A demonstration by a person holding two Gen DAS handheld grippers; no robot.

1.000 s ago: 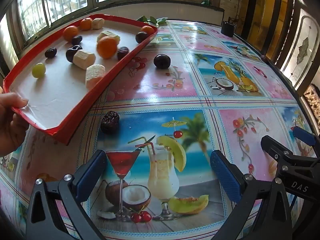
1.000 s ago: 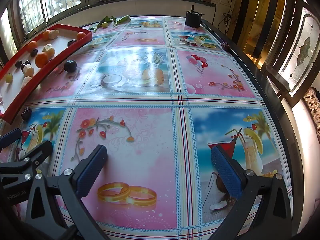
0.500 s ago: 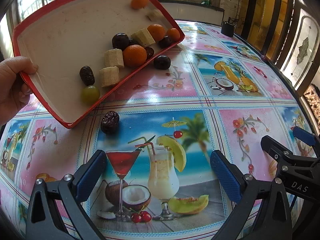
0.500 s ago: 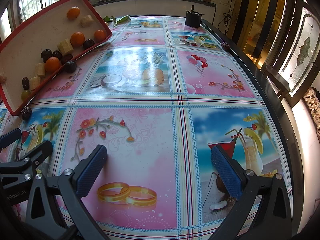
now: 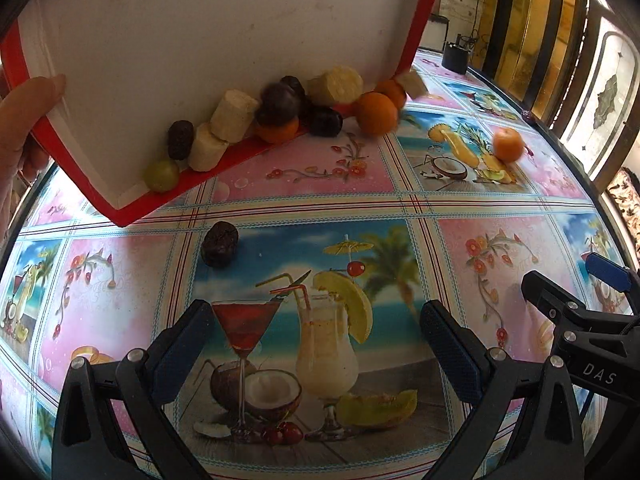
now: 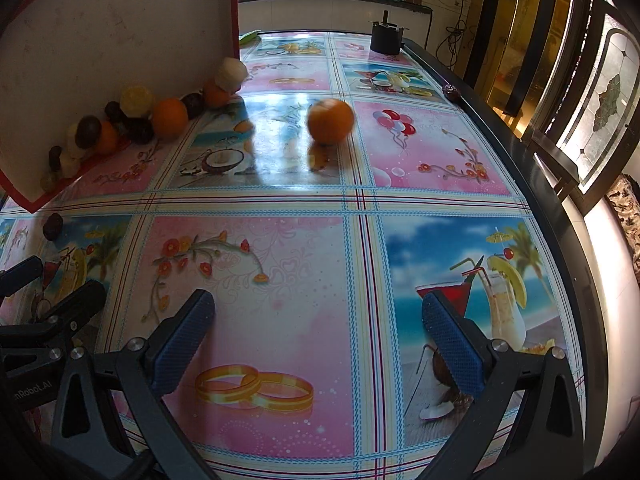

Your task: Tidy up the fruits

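Tray (image 5: pixel 120 60) tilted steeply, fruit spilling, "DAS" on right gripper (image 5: pixel 596 376), both fingers spread.

Fruit heap (image 5: pixel 280 116) at steeply tilted red tray's (image 5: pixel 256 148) low edge, one orange (image 6: pixel 330 120) loose on table

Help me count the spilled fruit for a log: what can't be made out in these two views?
- Steeply tilted red-rimmed white tray: top cut off by frame edge, left wrist view.
- Piled fruit along the tray's lower rim: pieces overlap; count uncertain.
- Loose orange fruit on the tablecloth: motion-blurred, right wrist view.
- Bare hand holding the tray: mostly outside frame.
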